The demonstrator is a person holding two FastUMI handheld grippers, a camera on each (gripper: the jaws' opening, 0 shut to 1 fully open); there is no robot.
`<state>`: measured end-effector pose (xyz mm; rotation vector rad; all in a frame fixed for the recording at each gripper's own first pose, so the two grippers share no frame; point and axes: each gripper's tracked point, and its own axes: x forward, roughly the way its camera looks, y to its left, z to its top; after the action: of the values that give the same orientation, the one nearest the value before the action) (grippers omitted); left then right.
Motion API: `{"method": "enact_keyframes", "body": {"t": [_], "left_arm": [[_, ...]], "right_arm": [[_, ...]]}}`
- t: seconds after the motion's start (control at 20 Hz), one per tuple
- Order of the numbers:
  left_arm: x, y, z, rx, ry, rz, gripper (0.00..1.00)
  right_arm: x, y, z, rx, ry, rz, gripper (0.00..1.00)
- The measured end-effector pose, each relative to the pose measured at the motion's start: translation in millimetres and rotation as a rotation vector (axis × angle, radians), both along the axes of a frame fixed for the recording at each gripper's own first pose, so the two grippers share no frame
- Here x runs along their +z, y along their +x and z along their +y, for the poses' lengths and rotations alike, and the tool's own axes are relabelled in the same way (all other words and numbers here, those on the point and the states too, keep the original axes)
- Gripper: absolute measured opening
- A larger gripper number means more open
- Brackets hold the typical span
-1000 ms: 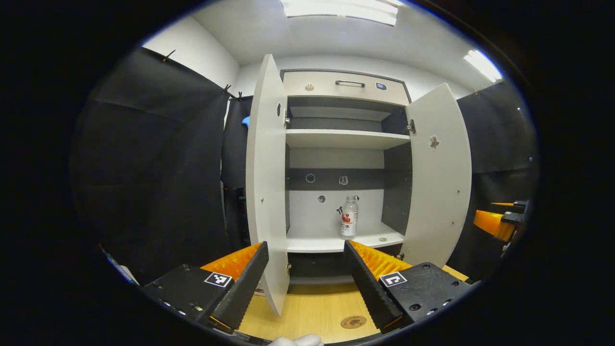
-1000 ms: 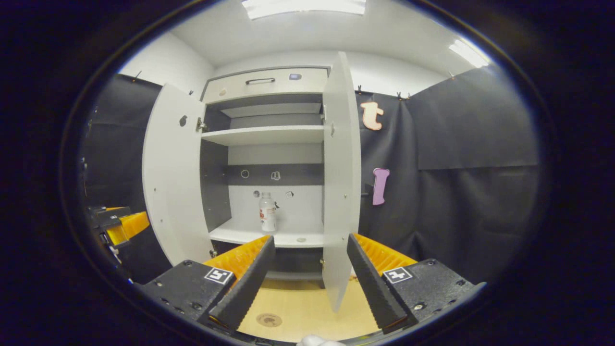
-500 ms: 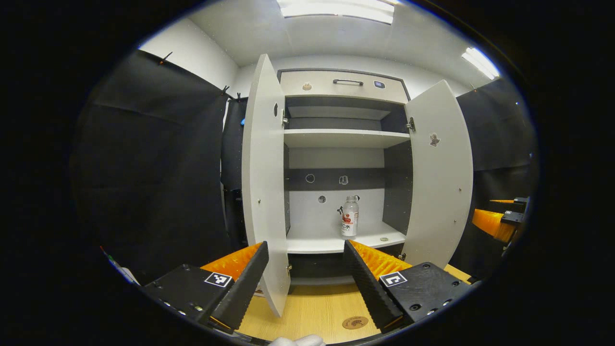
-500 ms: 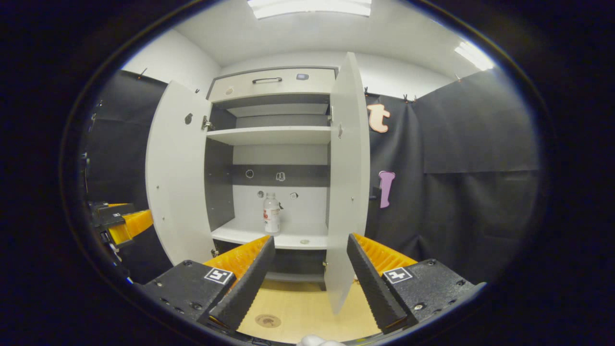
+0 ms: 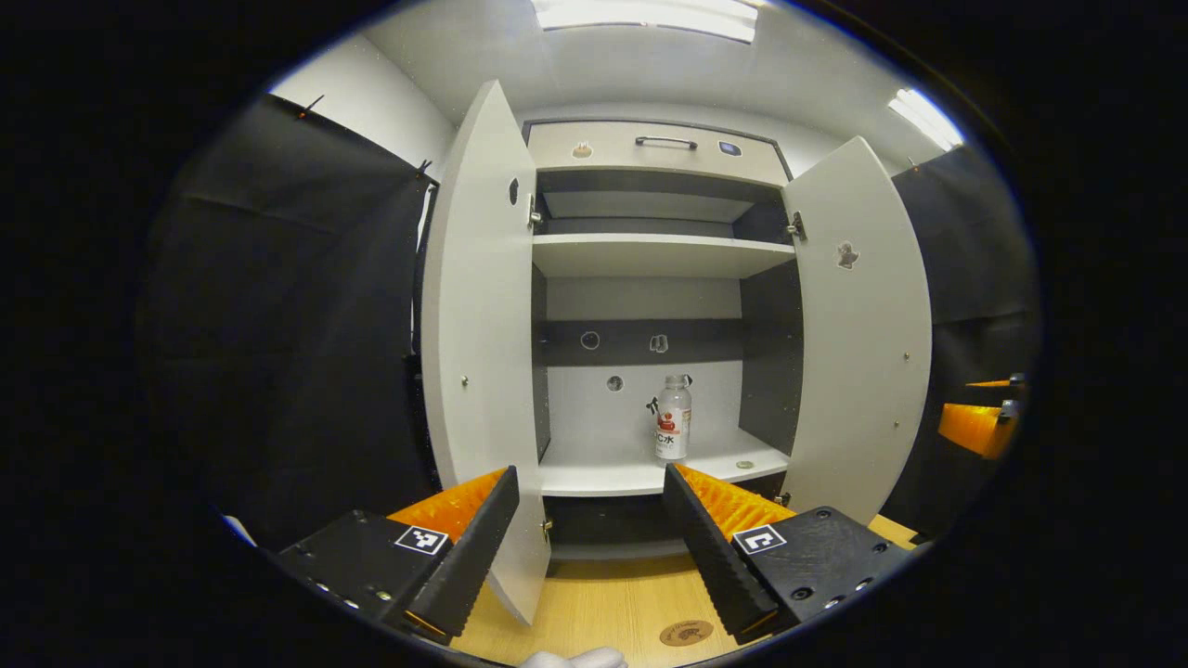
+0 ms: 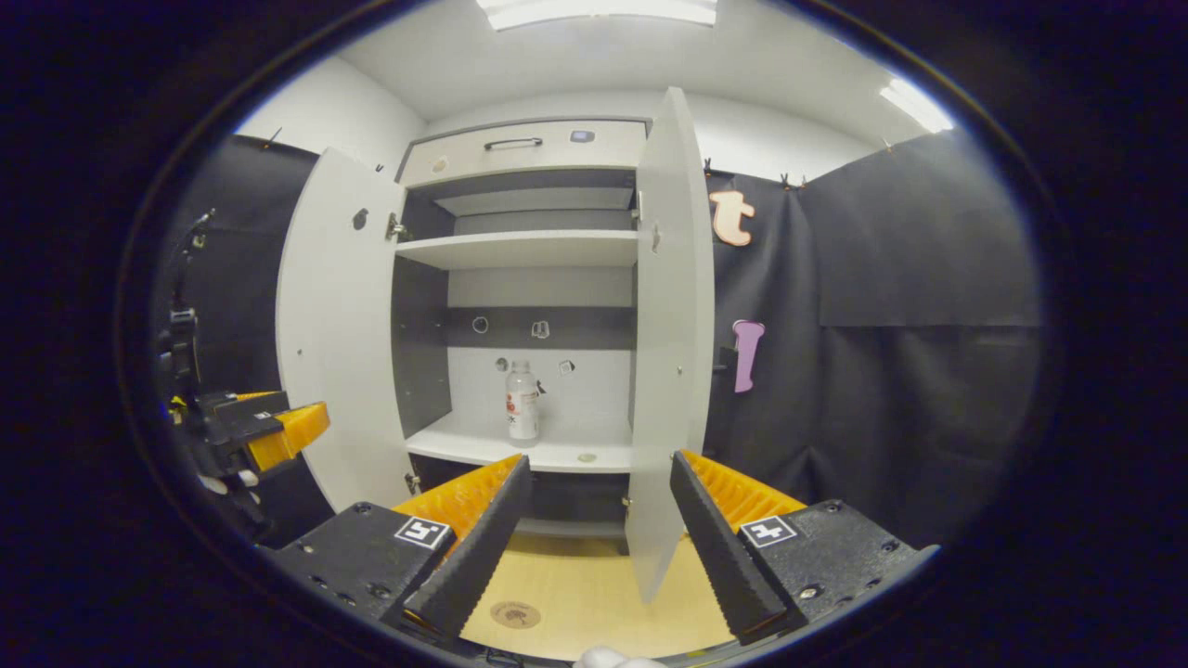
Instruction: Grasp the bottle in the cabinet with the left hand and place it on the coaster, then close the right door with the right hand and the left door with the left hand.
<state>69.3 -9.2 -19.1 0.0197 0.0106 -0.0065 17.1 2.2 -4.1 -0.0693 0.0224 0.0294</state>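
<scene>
So over the last second the left gripper [image 5: 587, 533] moves in closer to the cabinet [image 5: 650, 148], which looms bigger and taller in the left gripper view. The left door [image 5: 483, 315] now spreads wider across that view, and the coaster [image 5: 686, 633] on the table slips a bit lower. In the right gripper view the left gripper pokes further into sight at the left edge, and the bottle [image 6: 522, 401] sits a little higher than before. Jaw gaps look unchanged.
</scene>
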Motion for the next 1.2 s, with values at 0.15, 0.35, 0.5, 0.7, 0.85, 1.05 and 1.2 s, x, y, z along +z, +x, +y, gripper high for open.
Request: {"method": "enact_keyframes", "body": {"t": [0.15, 0.35, 0.5, 0.7, 0.85, 1.05, 1.2], "left_arm": [[-9.5, 38.7, -16.9, -0.022, -0.004, 0.002, 0.92], [-22.2, 103.4, -51.6, -0.056, -0.009, 0.002, 0.95], [-24.3, 158.9, -76.4, -0.069, -0.007, -0.010, 0.96], [-26.2, 228.3, -101.8, -0.059, 0.004, -0.038, 0.96], [-29.5, 275.9, -117.5, -0.050, 0.002, -0.041, 0.95], [-34.6, 326.9, -127.7, -0.032, 0.022, -0.029, 0.96], [-32.4, 355.4, -131.5, -0.016, 0.058, -0.046, 0.96]], "right_arm": [[0.9, 0.4, -7.7, -0.019, 0.001, 0.004, 0.99], [3.2, 2.2, -12.3, -0.027, 0.004, 0.008, 0.99], [6.8, 4.3, -21.4, -0.049, -0.008, 0.008, 0.99], [5.8, 9.7, -35.3, -0.081, -0.018, 0.025, 0.99], [2.1, 14.0, -37.1, -0.086, -0.012, 0.042, 0.99], [-6.3, 19.8, -39.3, -0.088, -0.022, 0.076, 0.99], [-11.2, 23.4, -42.0, -0.090, -0.013, 0.087, 0.99]]}}
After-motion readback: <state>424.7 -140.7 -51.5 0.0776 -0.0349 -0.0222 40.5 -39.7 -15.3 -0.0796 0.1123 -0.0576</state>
